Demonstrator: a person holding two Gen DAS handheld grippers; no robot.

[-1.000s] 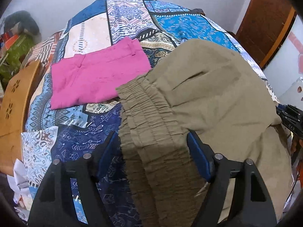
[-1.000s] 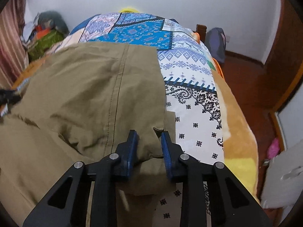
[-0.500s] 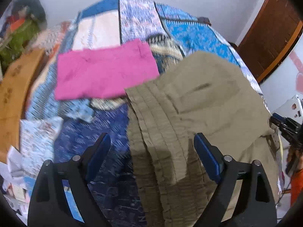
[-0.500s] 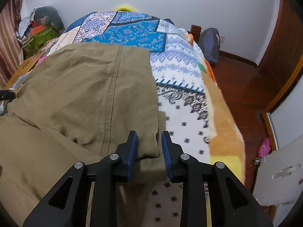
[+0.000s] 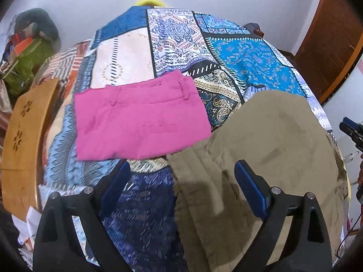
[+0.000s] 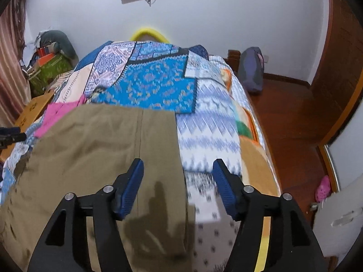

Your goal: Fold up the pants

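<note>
Olive pants (image 5: 272, 136) lie folded on the bed, with the elastic waistband (image 5: 199, 172) toward the left side. My left gripper (image 5: 181, 170) hovers above the waistband; its jaws are opening and its pads touch no cloth. My right gripper (image 6: 178, 165) hangs over the pants' right edge (image 6: 177, 158); its jaws are opening too, and the cloth lies below them, not pinched. Folded pink pants (image 5: 140, 122) rest on the quilt to the left of the olive pair. The right gripper's tip (image 5: 351, 131) peeks in at the left wrist view's right edge.
A patchwork quilt (image 5: 177, 40) covers the bed. A wooden board (image 5: 20, 136) and a green bag (image 5: 25, 63) stand on the left. On the right are wooden floor (image 6: 283, 113), a dark backpack (image 6: 251, 70), a pink slipper (image 6: 324, 188) and a wooden door (image 6: 340, 45).
The right jaws went from shut on the pants' edge to wide apart. The left jaws spread off the waistband. Both grippers rose and drew back, and the olive pants stay on the bed.
</note>
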